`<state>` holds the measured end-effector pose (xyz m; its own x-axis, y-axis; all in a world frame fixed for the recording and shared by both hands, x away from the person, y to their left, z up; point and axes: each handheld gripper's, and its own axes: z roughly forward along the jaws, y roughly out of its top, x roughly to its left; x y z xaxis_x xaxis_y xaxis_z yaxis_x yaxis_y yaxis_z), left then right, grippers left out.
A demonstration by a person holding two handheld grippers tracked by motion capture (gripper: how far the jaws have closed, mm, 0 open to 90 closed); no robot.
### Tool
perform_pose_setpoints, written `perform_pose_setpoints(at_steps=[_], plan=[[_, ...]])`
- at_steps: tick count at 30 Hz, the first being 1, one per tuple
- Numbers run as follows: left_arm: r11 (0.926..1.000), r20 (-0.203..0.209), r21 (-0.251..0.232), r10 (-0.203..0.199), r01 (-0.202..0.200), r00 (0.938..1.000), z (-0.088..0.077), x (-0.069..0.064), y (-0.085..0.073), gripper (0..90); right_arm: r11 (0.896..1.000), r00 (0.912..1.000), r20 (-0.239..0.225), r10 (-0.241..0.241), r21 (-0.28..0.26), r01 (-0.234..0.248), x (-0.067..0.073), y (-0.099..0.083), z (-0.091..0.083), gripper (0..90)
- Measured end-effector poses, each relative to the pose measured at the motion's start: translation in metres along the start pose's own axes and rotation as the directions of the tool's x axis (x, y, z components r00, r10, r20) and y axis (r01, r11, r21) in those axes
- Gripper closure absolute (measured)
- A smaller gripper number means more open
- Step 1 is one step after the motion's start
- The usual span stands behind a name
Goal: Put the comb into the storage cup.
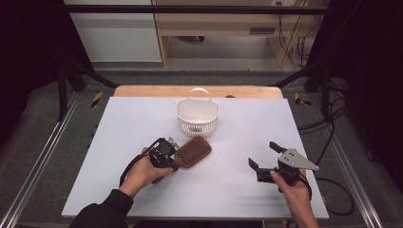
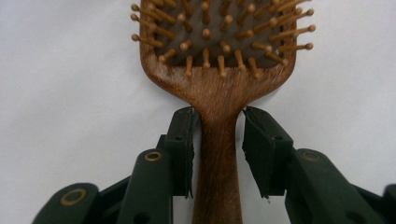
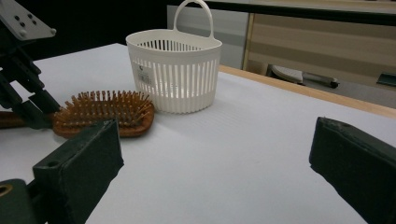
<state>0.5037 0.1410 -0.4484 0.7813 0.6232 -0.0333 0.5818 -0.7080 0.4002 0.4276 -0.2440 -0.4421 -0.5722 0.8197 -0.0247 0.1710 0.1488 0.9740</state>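
A: What is the biggest thing here, and what is it made of?

B: A flat white rectangular table top [image 1: 142, 190], matte and smooth, with a strip of pale wood along its far edge.

A: What stands on it?

B: Toward the far middle, a white plastic oval basket with slotted walls and a loop handle [image 1: 197, 115]. A small pale label sits on its wall, but the print is too small to read.

A: And the thing being handled?

B: A brown wooden paddle hairbrush with round-tipped wooden pins on a dark cushion [image 1: 193, 152]. It lies flat, pins up, just in front of the basket, handle pointing toward the person's left hand. The grain of the wood shows clearly in the left gripper view.

A: How is the left gripper [image 2: 217, 140] set?

B: Its black jaws straddle the narrow handle just below the brush head. One pad touches the wood; the other stands a sliver off it, so the handle is not yet clamped.

A: And the right gripper [image 1: 265, 155]?

B: It is held over bare table at the right, well apart from the brush, jaws wide apart and empty. A grey three-cornered plate sits on top.
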Motion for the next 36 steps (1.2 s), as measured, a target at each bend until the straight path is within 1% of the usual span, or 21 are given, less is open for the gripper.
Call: perform_pose_setpoints(at_steps=[1,7,10,13,18,22,26,29,32,36], plan=[[0.9999,-0.001,0.009,0.009,-0.009,1.0000,0.001,0.000,0.000,63.8,1.000,1.0000,0.000,0.001,0.000,-0.001,0.000,0.000,0.000,2.6],[0.9978,-0.020,0.029,0.060,-0.060,0.9980,0.002,-0.003,0.001,67.6,1.000,1.0000,-0.001,-0.001,0.001,0.001,0.000,0.000,0.000,2.6],[0.9977,-0.021,0.034,0.060,-0.059,0.9980,0.002,-0.003,0.002,71.6,1.000,1.0000,-0.003,-0.002,0.002,0.002,0.000,0.000,0.000,2.6],[0.9977,-0.015,0.034,0.059,-0.059,0.9981,0.001,-0.002,0.001,72.0,1.000,1.0000,-0.003,-0.002,0.002,0.002,0.000,0.000,0.000,2.6],[0.9965,-0.004,0.043,0.071,-0.071,0.9974,0.000,-0.001,0.000,72.1,1.000,1.0000,-0.003,0.001,0.001,-0.001,0.000,0.000,0.000,2.6],[0.9945,0.001,0.062,0.084,-0.084,0.9964,-0.003,-0.002,-0.005,72.2,1.000,1.0000,-0.004,0.001,-0.001,-0.001,0.000,0.000,0.000,2.6],[0.9941,0.006,0.071,0.081,-0.081,0.9967,-0.007,-0.003,-0.014,72.2,1.000,1.0000,-0.006,0.002,-0.003,-0.002,0.000,0.000,0.000,2.6],[0.9943,-0.001,0.070,0.080,-0.080,0.9968,-0.008,-0.005,-0.017,72.1,1.000,1.0000,-0.005,0.002,-0.003,-0.002,0.000,0.000,0.000,2.7],[0.9938,-0.010,0.079,0.080,-0.078,0.9968,-0.008,-0.006,-0.015,71.6,1.000,1.0000,-0.006,0.003,-0.002,-0.003,0.000,0.001,0.000,2.7],[0.9926,-0.010,0.090,0.082,-0.081,0.9965,-0.007,-0.006,-0.013,69.6,1.000,1.0000,-0.008,0.000,0.001,0.000,0.000,0.000,0.001,2.7]])
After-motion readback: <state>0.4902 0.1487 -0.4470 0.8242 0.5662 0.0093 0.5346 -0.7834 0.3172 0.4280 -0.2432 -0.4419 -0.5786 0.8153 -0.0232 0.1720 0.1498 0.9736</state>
